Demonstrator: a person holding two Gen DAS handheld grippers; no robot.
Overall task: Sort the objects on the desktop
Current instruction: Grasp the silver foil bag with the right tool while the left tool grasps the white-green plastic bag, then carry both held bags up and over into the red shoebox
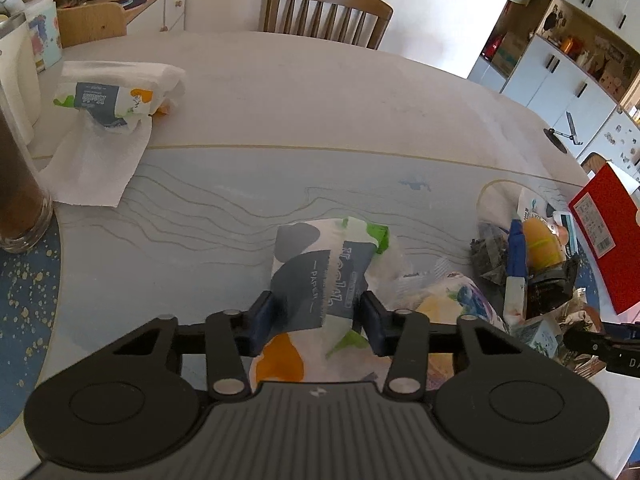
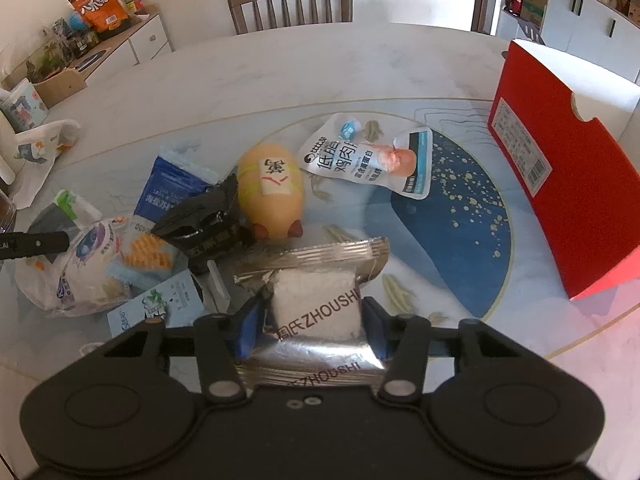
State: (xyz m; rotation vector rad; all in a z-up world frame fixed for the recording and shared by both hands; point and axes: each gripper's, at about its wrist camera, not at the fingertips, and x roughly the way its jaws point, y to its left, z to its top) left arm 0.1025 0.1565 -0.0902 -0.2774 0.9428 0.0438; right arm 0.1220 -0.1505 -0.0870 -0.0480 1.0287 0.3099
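A soft tissue pack (image 1: 320,264) with grey, green and orange print lies on the glass tabletop, and my left gripper (image 1: 318,316) is shut on its near half, the blue pads pressing both sides. In the right wrist view my right gripper (image 2: 312,316) is shut on a silver snack packet (image 2: 320,256) marked ZHOUSHI, with a white cake showing through its window. Just beyond it sit a yellow pig toy (image 2: 270,190), a black packet (image 2: 204,224), a blue packet (image 2: 168,188) and a white chicken pouch (image 2: 368,160). A white printed bag (image 2: 92,264) lies at the left.
An upright red box (image 2: 560,184) stands at the right edge of the table. A second tissue pack (image 1: 116,96) with loose tissue lies at the far left, beside a glass jar (image 1: 20,184). A wooden chair (image 1: 326,12) stands behind the table.
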